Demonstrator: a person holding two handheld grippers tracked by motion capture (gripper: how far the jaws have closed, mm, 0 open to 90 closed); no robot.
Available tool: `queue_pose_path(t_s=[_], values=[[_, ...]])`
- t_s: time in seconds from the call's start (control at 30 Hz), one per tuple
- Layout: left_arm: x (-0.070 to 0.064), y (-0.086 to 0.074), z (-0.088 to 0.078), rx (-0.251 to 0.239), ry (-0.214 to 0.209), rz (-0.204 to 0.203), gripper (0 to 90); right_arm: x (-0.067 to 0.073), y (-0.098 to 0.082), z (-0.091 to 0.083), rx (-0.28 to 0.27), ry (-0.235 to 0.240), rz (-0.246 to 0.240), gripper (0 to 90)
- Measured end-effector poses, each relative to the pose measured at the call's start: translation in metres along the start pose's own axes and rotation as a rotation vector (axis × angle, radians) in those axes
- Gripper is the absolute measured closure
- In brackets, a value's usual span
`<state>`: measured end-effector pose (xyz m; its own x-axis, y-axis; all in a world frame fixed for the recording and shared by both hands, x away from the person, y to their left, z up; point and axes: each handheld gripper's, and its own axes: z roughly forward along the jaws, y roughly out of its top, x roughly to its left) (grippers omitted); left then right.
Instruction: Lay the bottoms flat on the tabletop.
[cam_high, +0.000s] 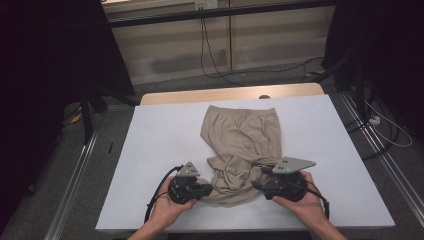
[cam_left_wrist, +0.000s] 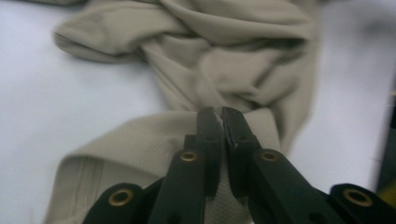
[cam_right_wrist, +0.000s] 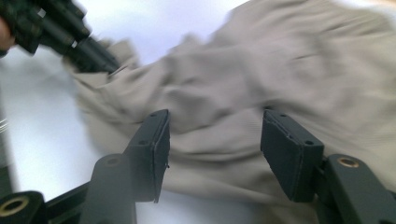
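bunching shorts (cam_high: 240, 145) between both tools

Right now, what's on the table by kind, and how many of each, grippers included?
Beige shorts: 1, bunched at the near end on the white table
Handheld grippers: 2, the left gripper shut on the shorts' hem, the right gripper open over the cloth
Total: 3
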<state>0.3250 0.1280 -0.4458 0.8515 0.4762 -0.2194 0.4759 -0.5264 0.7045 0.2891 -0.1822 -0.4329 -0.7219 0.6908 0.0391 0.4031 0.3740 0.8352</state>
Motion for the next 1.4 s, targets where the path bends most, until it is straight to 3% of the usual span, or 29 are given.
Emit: queue_pose_path(t_s=[0.03, 0.07, 0.1, 0.13, 0.17, 0.2, 0.27, 0.33, 0.37, 0.4, 0.5, 0.53, 0.67, 0.83, 1.0, 1.03, 1.1, 1.13, 1.17, 1.23, 1.27, 1.33, 1.4], values=[[0.000, 0.000, 0.000, 0.000, 0.000, 0.000, 87.2, 0.000, 0.000, 0.000, 0.000, 0.000, 0.000, 43.2], [-0.004, -0.003, -0.002, 0.005, -0.028, 0.000, 87.2, 0.010, 0.000, 0.011, 0.031, 0.044, -0.029, 41.8], [-0.008, -0.005, -0.003, 0.009, -0.055, -0.005, 87.2, 0.010, 0.000, 0.011, 0.031, 0.044, -0.029, 41.8], [-0.014, -0.007, -0.004, 0.009, -0.069, 0.001, 87.1, 0.018, -0.001, 0.023, 0.067, 0.085, -0.032, 38.6], [-0.019, -0.008, -0.005, 0.012, -0.088, 0.015, 87.1, 0.018, -0.001, 0.023, 0.067, 0.085, -0.032, 38.6], [-0.027, -0.006, -0.005, 0.001, -0.101, 0.044, 86.0, 0.024, -0.006, 0.034, 0.112, 0.100, -0.053, 36.1], [-0.029, -0.003, -0.005, -0.010, -0.102, 0.057, 81.5, 0.027, -0.009, 0.040, 0.143, 0.099, -0.064, 34.2], [-0.029, 0.002, -0.004, -0.047, -0.060, 0.068, 65.0, 0.033, -0.014, 0.045, 0.143, 0.068, -0.096, 33.5], [-0.023, 0.007, -0.004, -0.084, -0.043, 0.055, 62.6, 0.034, -0.014, 0.042, 0.146, 0.050, -0.090, 47.5], [-0.023, 0.007, -0.004, -0.084, -0.043, 0.055, 57.9, 0.034, -0.014, 0.042, 0.146, 0.050, -0.090, 47.5], [-0.009, 0.015, -0.005, -0.146, 0.024, 0.023, 53.7, 0.029, -0.015, 0.032, 0.166, 0.071, -0.073, 77.3], [0.000, 0.017, -0.003, -0.160, 0.077, 0.011, 48.6, 0.023, -0.018, 0.023, 0.183, 0.081, -0.067, 84.9], [0.008, 0.017, 0.004, -0.123, 0.099, 0.007, 42.4, 0.013, -0.023, 0.008, 0.199, 0.059, -0.063, 86.7], [0.004, 0.015, 0.011, -0.091, 0.100, 0.039, 42.2, -0.011, -0.032, -0.021, 0.161, -0.036, -0.015, 86.9], [-0.001, 0.009, 0.016, -0.054, 0.096, 0.062, 42.2, -0.054, -0.033, -0.042, 0.083, -0.203, 0.079, 86.7], [-0.002, 0.008, 0.016, -0.052, 0.108, 0.066, 42.9, -0.068, -0.033, -0.046, 0.058, -0.289, 0.095, 85.8], [-0.001, 0.007, 0.017, -0.035, 0.096, 0.073, 43.9, -0.074, -0.033, -0.047, 0.050, -0.314, 0.111, 84.0], [-0.001, 0.007, 0.018, -0.033, 0.101, 0.073, 45.2, -0.078, -0.033, -0.046, 0.045, -0.320, 0.123, 80.0], [-0.002, 0.007, 0.019, -0.025, 0.088, 0.072, 58.4, -0.079, -0.032, -0.044, 0.035, -0.291, 0.133, 69.6], [-0.003, 0.005, 0.020, -0.007, 0.075, 0.072, 73.0, -0.071, -0.028, -0.044, 0.025, -0.285, 0.125, 58.1], [-0.004, 0.005, 0.020, 0.000, 0.064, 0.075, 73.0, -0.071, -0.028, -0.044, 0.025, -0.285, 0.125, 58.1], [-0.006, 0.004, 0.019, 0.012, 0.021, 0.059, 86.8, -0.052, -0.023, -0.047, -0.005, -0.239, 0.109, 50.3], [-0.013, 0.001, 0.017, 0.025, -0.011, 0.069, 87.6, -0.045, -0.022, -0.046, -0.010, -0.231, 0.099, 47.0]])
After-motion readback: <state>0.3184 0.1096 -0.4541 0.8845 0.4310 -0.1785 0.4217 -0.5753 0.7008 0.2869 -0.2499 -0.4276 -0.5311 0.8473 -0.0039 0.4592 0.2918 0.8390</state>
